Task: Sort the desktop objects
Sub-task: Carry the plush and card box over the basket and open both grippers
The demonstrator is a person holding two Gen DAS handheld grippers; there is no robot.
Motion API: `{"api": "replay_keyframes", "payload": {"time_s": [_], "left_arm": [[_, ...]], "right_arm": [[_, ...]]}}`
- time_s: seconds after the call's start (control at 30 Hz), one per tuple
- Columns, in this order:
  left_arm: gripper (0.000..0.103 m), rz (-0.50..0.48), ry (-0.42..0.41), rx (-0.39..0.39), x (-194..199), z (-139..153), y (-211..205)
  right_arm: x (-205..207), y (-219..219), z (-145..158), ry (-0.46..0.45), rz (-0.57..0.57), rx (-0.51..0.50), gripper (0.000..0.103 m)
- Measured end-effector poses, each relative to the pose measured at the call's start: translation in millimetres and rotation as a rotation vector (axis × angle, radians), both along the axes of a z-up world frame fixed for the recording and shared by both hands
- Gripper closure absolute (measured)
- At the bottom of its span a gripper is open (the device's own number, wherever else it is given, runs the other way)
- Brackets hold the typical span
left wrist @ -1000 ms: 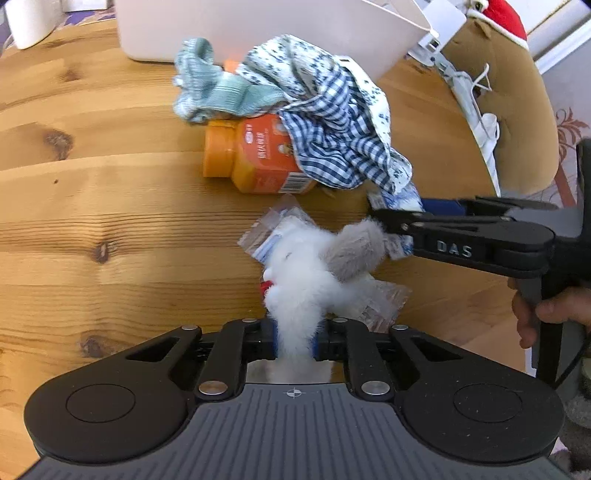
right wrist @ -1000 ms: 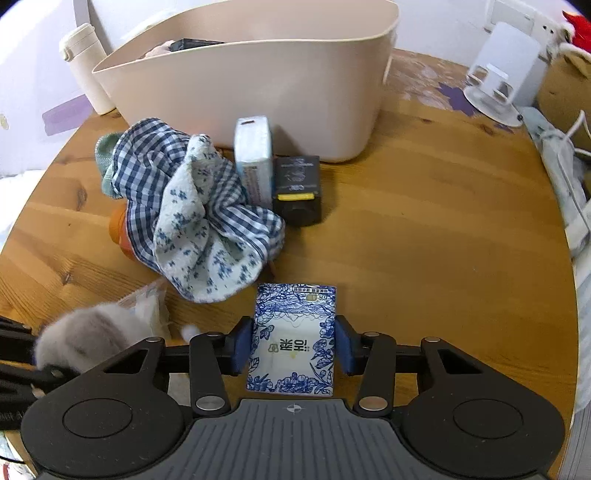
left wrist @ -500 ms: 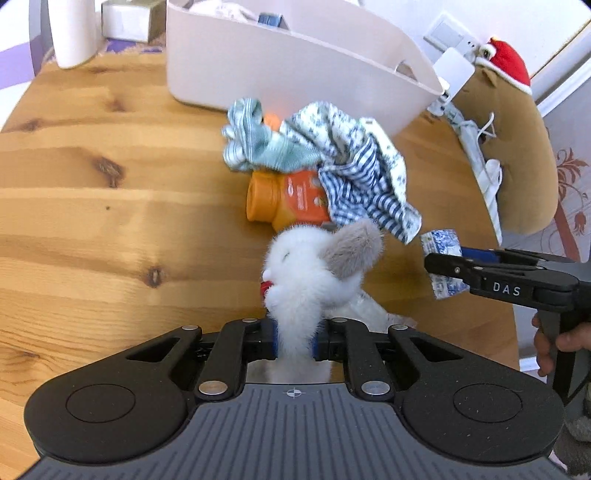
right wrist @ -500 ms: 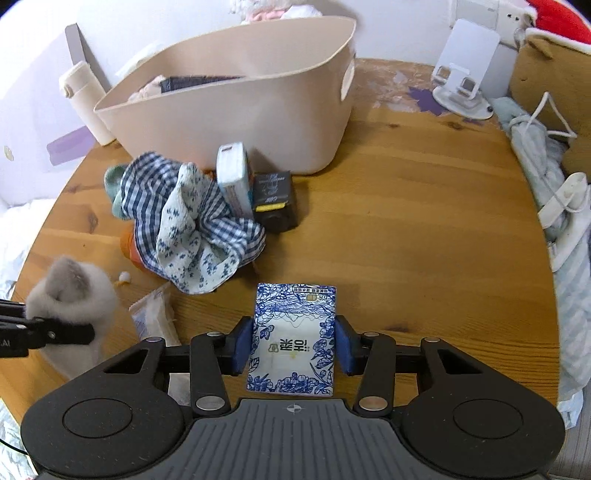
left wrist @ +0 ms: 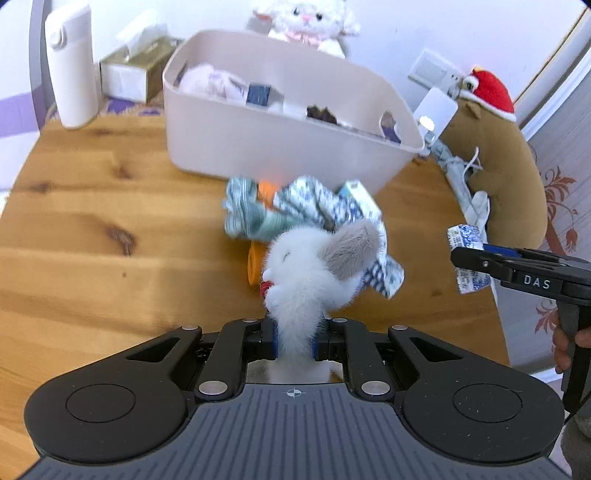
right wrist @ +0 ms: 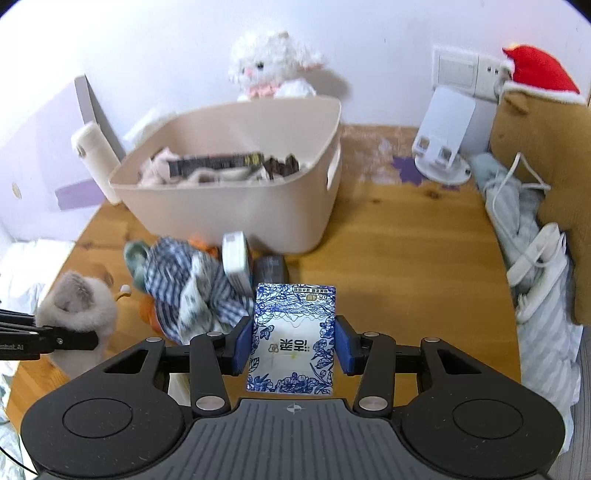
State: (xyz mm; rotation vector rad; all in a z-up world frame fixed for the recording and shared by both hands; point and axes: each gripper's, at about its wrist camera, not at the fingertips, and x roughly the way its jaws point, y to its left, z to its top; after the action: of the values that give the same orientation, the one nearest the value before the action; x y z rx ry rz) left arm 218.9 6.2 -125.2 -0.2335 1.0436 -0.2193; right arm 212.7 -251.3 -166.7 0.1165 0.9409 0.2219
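The left gripper [left wrist: 294, 341] is clenched on a plush toy [left wrist: 314, 266], its blue pads pinching the narrow lower part. The toy is white and fluffy, with a grey ear flopping right and a small red spot at its left side. It hangs in the air above the near part of the wooden table [left wrist: 92, 236].

Past it, mid-table, lies a heap of blue checked and flowered cloth [left wrist: 317, 206] over an orange bottle [left wrist: 255, 264], with a small carton [left wrist: 360, 197] at the heap's far right. Beyond stands the beige bin [left wrist: 288, 147], part filled.

Further right, the right gripper [right wrist: 293, 341] grasps a tissue pack [right wrist: 293, 338], white with blue flower print, flat between the pads, held off the table to the right of the heap.

Compared with a second ago, both grippers have risen and tipped up: the toy is clear of the plastic wrapper it lay on, the pack is higher, and the bin's inside and the white plush [left wrist: 306, 22] behind it have come into view. Both grips are unchanged.
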Motion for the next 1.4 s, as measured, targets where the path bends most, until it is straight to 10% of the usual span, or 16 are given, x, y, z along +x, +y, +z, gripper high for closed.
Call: {"api": "replay_keyframes", "payload": {"time_s": [0.77,1.4], "left_arm": [[0.089,-0.012,-0.234,0.106,73,83,27],[0.089,-0.081,-0.283,0.133,175,88,0]], "right_arm": [[51,4,68,-0.224,-0.061,0.008,0.060],[140,30,60,-0.236,-0.085,-0.011,0.060]]}}
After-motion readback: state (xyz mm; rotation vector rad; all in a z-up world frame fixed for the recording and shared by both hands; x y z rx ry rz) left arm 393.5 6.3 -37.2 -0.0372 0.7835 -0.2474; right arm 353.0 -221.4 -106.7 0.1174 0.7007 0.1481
